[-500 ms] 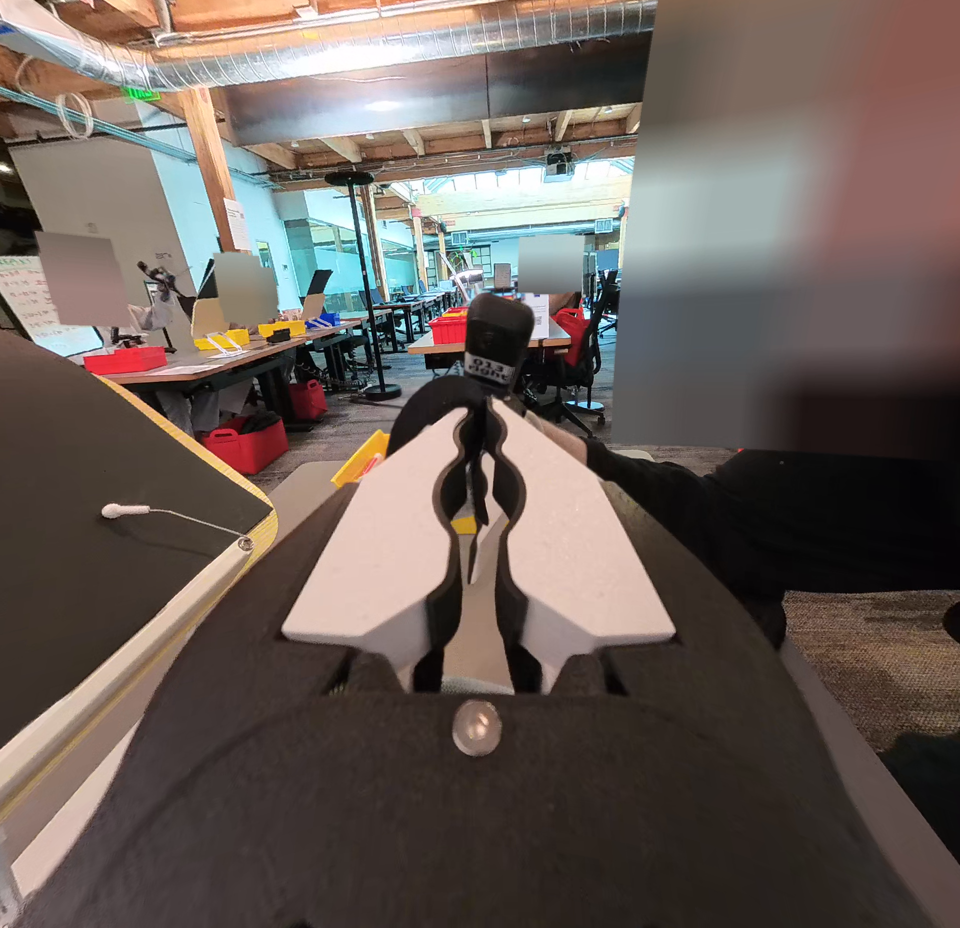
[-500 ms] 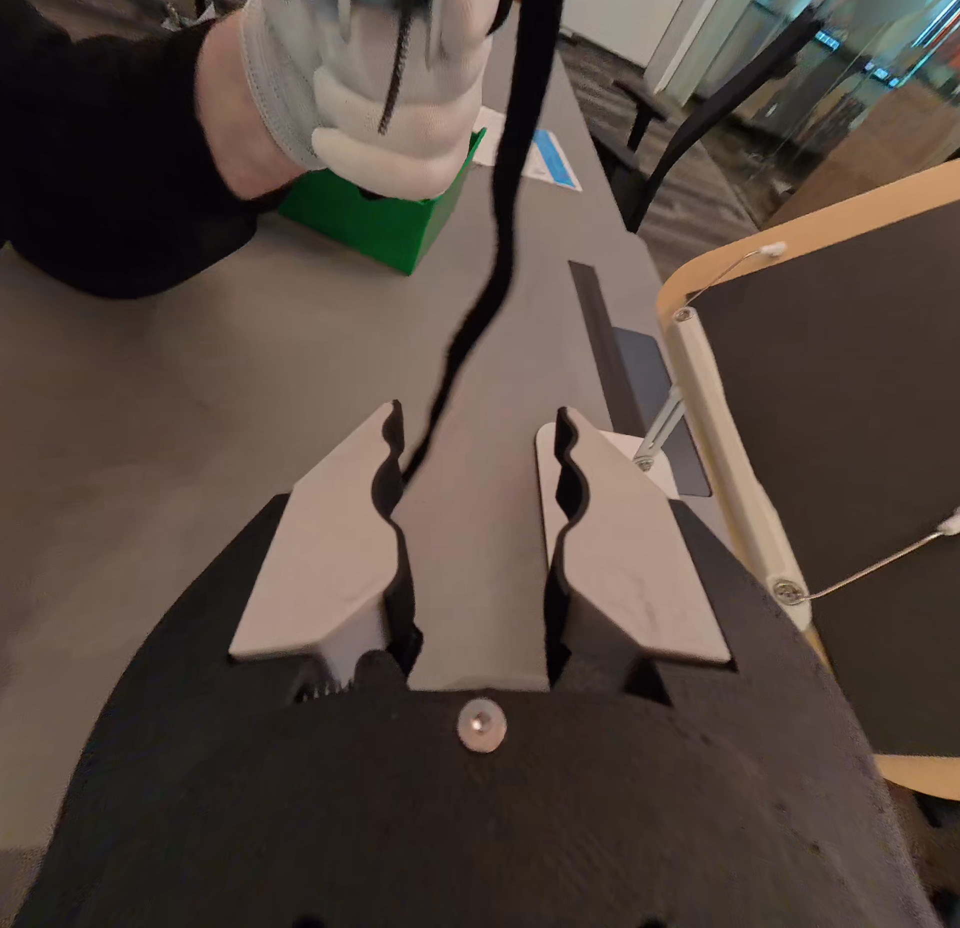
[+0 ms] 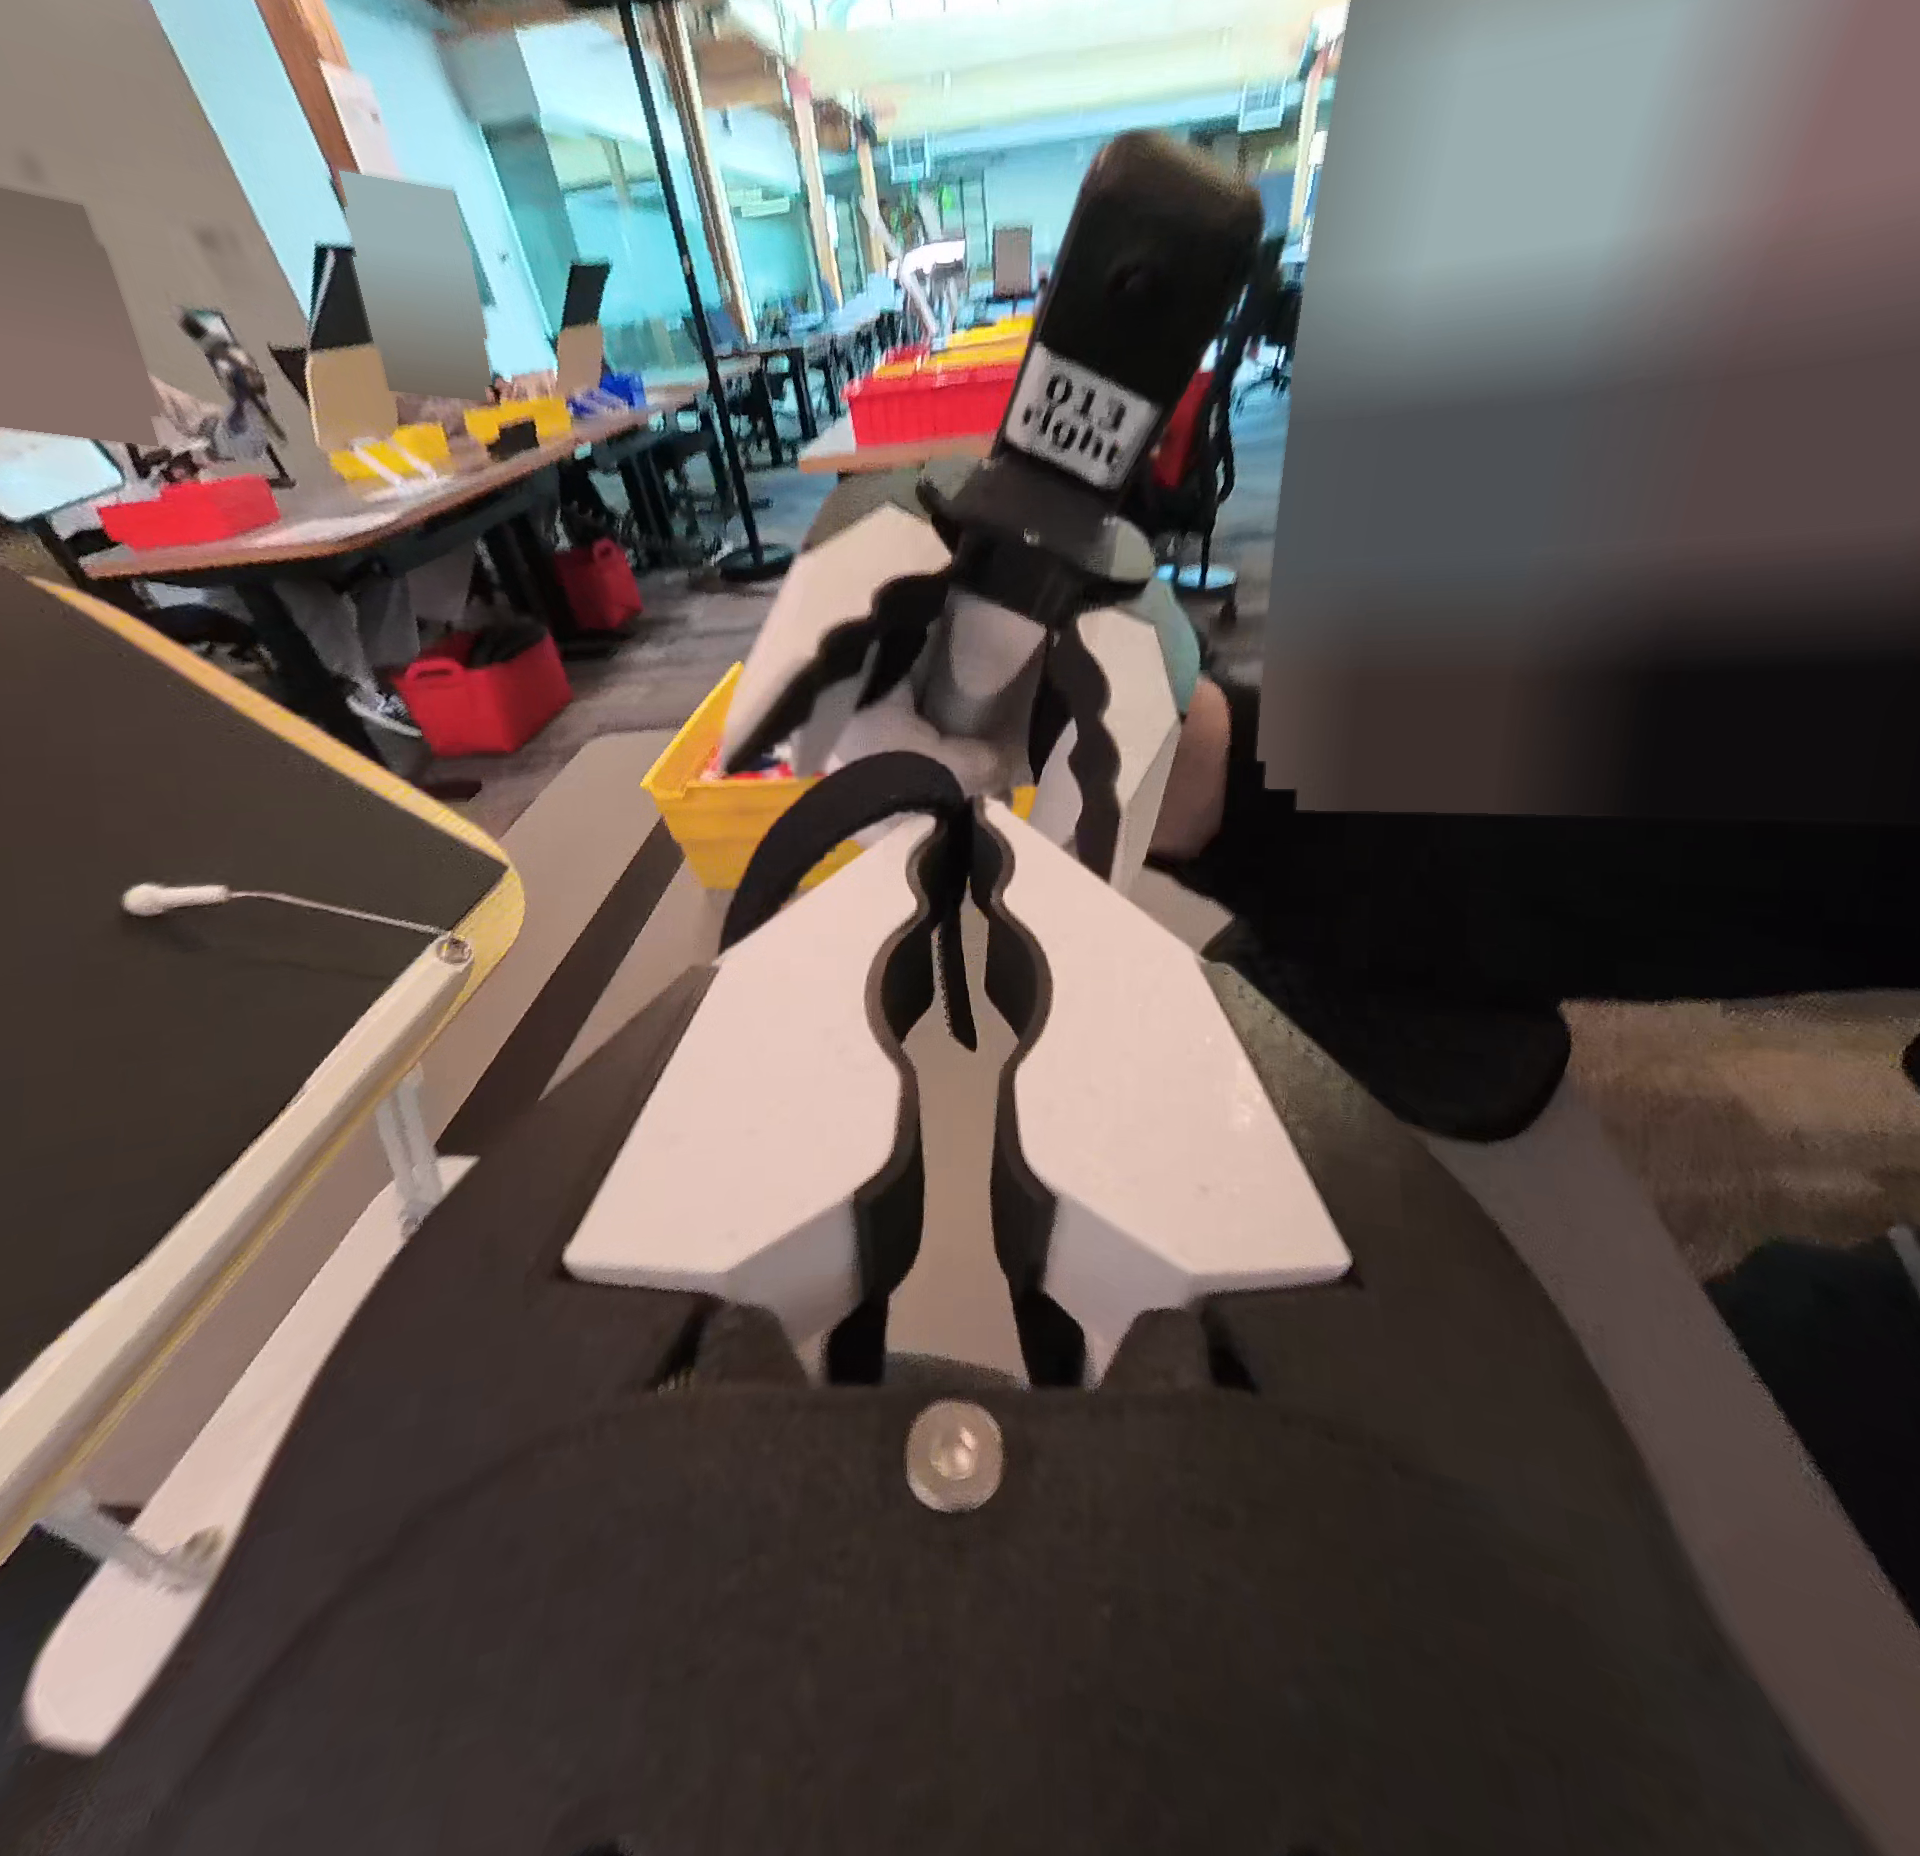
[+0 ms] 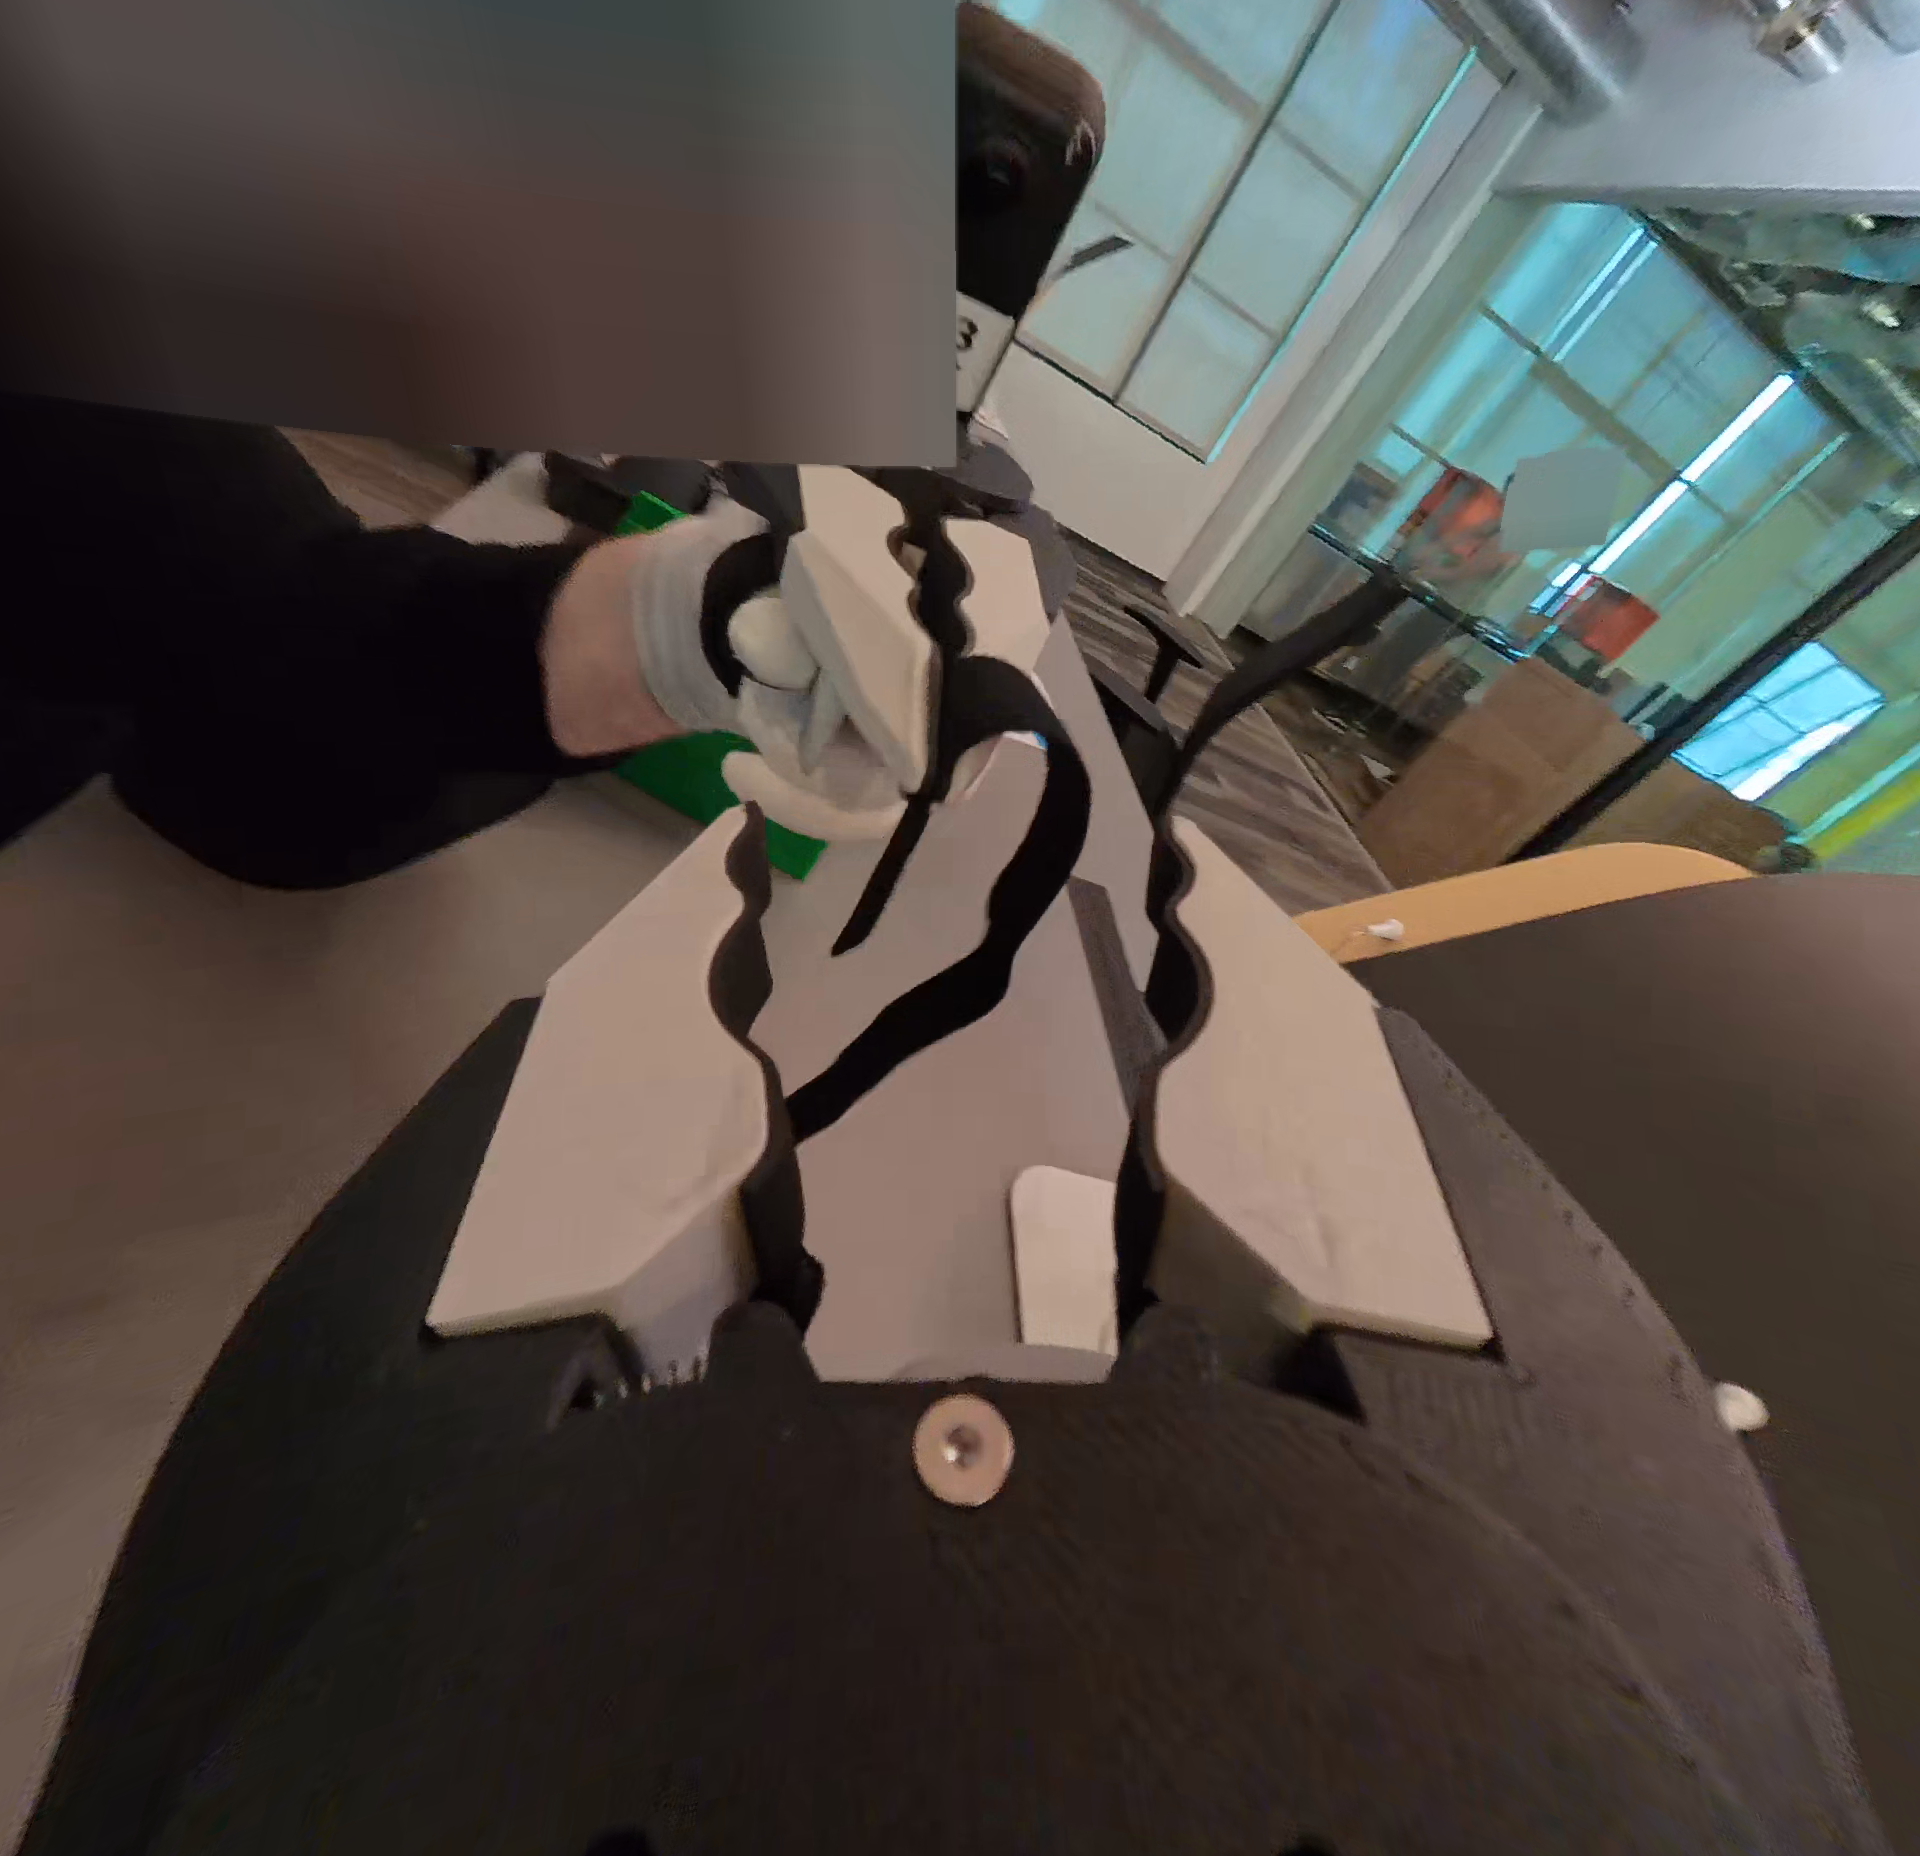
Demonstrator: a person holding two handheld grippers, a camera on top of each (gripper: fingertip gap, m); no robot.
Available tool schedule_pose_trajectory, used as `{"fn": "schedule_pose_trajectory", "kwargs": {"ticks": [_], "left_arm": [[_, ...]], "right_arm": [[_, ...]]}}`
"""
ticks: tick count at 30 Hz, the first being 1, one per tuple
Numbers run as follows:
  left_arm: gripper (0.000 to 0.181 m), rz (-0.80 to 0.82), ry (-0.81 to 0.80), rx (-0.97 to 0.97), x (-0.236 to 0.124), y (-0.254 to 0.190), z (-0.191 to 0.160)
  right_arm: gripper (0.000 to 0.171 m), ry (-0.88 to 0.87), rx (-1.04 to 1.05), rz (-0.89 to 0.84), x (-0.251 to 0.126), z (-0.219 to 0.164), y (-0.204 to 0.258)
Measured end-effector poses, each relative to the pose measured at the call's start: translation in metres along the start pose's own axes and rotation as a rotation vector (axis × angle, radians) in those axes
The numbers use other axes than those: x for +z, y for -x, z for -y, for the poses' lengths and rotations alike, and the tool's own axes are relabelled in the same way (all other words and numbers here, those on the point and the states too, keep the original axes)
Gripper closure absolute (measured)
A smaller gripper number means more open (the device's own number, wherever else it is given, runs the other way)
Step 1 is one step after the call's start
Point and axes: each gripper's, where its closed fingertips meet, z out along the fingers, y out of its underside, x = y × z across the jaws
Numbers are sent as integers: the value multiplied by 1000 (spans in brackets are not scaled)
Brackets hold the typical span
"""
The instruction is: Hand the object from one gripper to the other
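Strap [image 3: 951, 933] in left jaws; right agape.

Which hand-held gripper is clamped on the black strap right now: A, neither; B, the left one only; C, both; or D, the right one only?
B: the left hand-held gripper pinches the black strap at its tips, while the right hand-held gripper is spread wide, the strap hanging loose between its fingers.

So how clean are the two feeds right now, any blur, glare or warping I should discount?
Left wrist view: background desks and red bins are smeared; the left gripper and black strap are fairly sharp; the skylight is blown out. Right wrist view: the gloved hand is softly blurred, window lines bow near the edges, and the right gripper is sharp.
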Motion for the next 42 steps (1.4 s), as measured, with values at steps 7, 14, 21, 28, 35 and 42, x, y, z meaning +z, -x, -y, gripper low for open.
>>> {"fn": "schedule_pose_trajectory", "kwargs": {"ticks": [7,14,21,28,35,42], "left_arm": [[181,40,138,123,8,-8,-14],[181,72,86,152,10,-7,-5],[181,77,85,175,12,-7,-6],[181,24,119,204,10,-16,-11],[181,-13,177,244,8,-25,-18],[181,58,147,281,4,-16,-9]], "right_arm": [[96,107,-75,-15,13,-19,4],[114,95,-56,14,16,-18,8],[152,83,-23,16,20,-23,6],[124,49,15,67,19,-21,12],[135,48,-11,90,24,-22,19],[171,63,-79,64,27,-18,19]]}}
